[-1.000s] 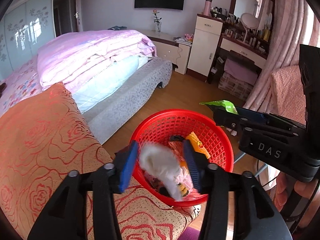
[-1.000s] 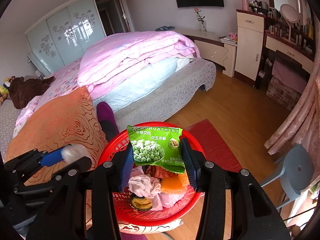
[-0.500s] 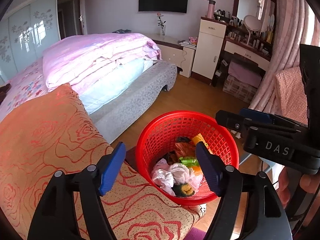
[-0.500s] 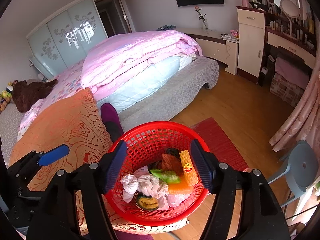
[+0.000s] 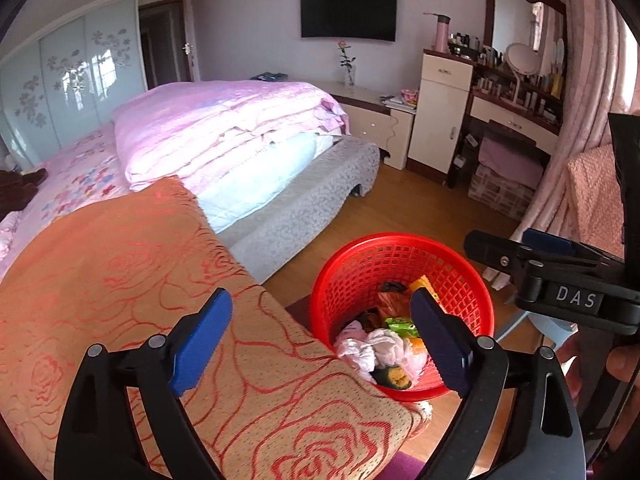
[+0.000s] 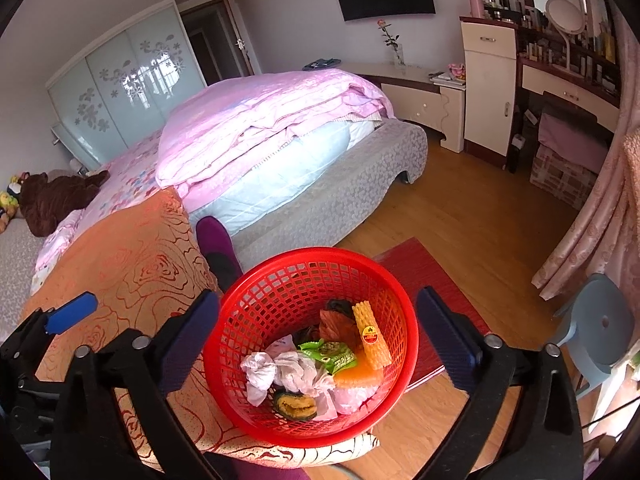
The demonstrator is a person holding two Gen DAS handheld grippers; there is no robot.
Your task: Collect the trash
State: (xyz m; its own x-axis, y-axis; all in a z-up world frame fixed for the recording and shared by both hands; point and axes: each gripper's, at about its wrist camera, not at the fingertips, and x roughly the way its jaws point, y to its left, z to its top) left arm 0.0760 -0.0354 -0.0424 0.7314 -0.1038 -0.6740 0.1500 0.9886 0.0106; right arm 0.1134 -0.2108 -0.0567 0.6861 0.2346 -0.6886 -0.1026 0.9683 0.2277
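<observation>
Right wrist, basket (image 6: 256, 320) between open claw (image 6: 318, 340)

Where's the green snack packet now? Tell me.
In the right wrist view the green snack packet lies in the red basket, mid-heap, between the crumpled white tissue and the yellow foam net.

The left wrist view looked forward and down from above an orange rose-patterned cushion (image 5: 132, 280), with the red plastic mesh basket (image 5: 360, 264) near, off to its lower right. The right wrist view sat almost directly over that basket (image 6: 256, 308), closer. Both faced the pink-quilted bed (image 5: 224, 124) (image 6: 264, 120) and shared the basket, cushion (image 6: 132, 264) and far wall
</observation>
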